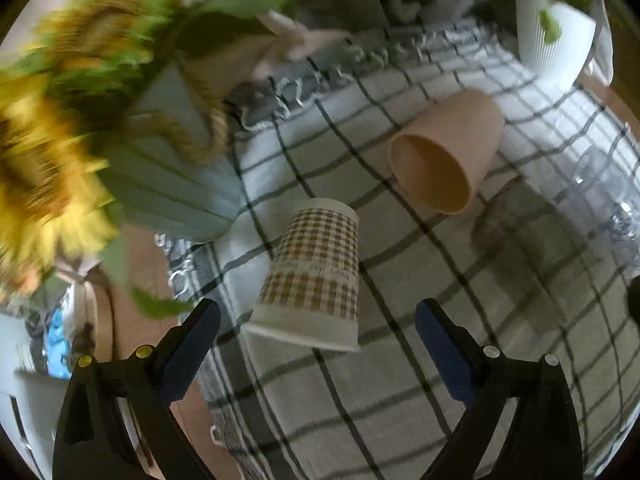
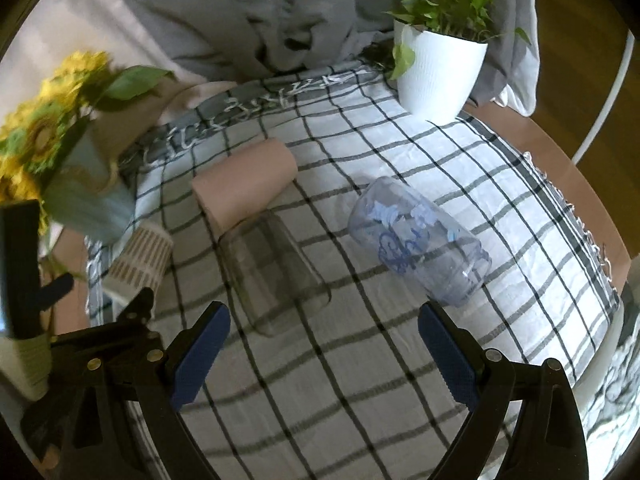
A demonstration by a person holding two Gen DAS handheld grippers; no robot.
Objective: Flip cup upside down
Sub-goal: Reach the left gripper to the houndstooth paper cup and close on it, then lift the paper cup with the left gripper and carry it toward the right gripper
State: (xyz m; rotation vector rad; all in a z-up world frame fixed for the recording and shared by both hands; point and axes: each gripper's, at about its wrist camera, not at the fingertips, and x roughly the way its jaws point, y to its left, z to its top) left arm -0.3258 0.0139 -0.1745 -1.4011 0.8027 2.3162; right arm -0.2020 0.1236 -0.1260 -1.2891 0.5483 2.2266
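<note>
1. Left wrist view: The left gripper [image 1: 316,344] has its two blue fingers [image 1: 192,352] spread wide and holds nothing. A checked paper cup [image 1: 316,272] sits between and just past the fingers. Its wide rim is down on the cloth and its flat bottom is up, though it looks a bit tilted. I think this cup is already flipped.

2. Same view: A pink cup [image 1: 448,156] lies on its side farther off, with its open mouth facing the camera. It is not flipped yet.

3. Same view: The cups rest on a white checked cloth [image 1: 360,420] with dark lines and a fringe at the far edge. A blurry bunch of sunflowers [image 1: 52,120] in a pale blue vase is at the left. A white plant pot [image 1: 552,40] stands at the far right.

4. Right wrist view: The right gripper [image 2: 324,344] is also wide open and holds nothing. A clear glass cup [image 2: 276,272] lies on its side just past the fingers. A blue printed cup [image 2: 420,240] lies on its side to the right of it. The pink cup [image 2: 244,184] lies behind them. So three cups are left to turn over, I think.

5. Same view: The left gripper [image 2: 116,312] shows at the left edge, near the checked paper cup [image 2: 140,260].

6. Same view: The cloth [image 2: 340,400] covers a brown round table [image 2: 560,148]. Grey fabric [image 2: 240,12] is piled behind it, and the wood floor [image 2: 576,20] shows at the right.
</note>
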